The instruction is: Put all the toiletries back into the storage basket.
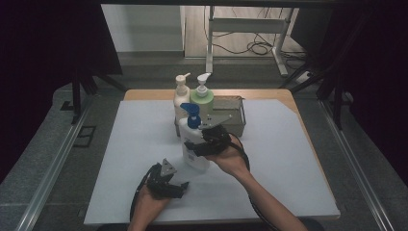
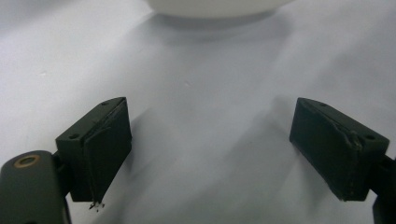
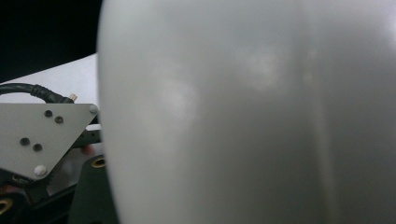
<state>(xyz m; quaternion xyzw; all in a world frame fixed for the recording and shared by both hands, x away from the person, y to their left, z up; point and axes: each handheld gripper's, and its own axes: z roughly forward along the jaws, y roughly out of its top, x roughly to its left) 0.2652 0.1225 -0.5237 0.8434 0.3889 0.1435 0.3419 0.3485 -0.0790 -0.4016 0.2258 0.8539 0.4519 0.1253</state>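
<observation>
1. Nearest the high camera, the left gripper (image 1: 169,185) rests low on the white bench (image 1: 298,159), held in the person's left hand (image 1: 149,204). In the left gripper view its two black fingers (image 2: 100,144) stand wide apart with nothing between them; bare bench surface shows in the gap.
2. At the top edge of the left gripper view, the rounded white base of a bottle (image 2: 215,7) stands on the bench, apart from the fingers.
3. Right gripper (image 1: 209,139) is at the white pump bottle with the blue head (image 1: 192,144), which stands upright near the bench centre, held there by the right hand (image 1: 231,159).
4. Right gripper view: the white bottle wall (image 3: 247,116) sits close against the lens. The fingers themselves are hidden, so whether they are clamped on the bottle cannot be told.
5. At the left of that view, the grey three-cornered plate (image 3: 39,137) and cable of the other gripper are visible.
6. Behind the blue-headed bottle stand a cream pump bottle (image 1: 181,94) and a green pump bottle (image 1: 202,96), side by side, just beside a grey metal basket (image 1: 233,120).
</observation>
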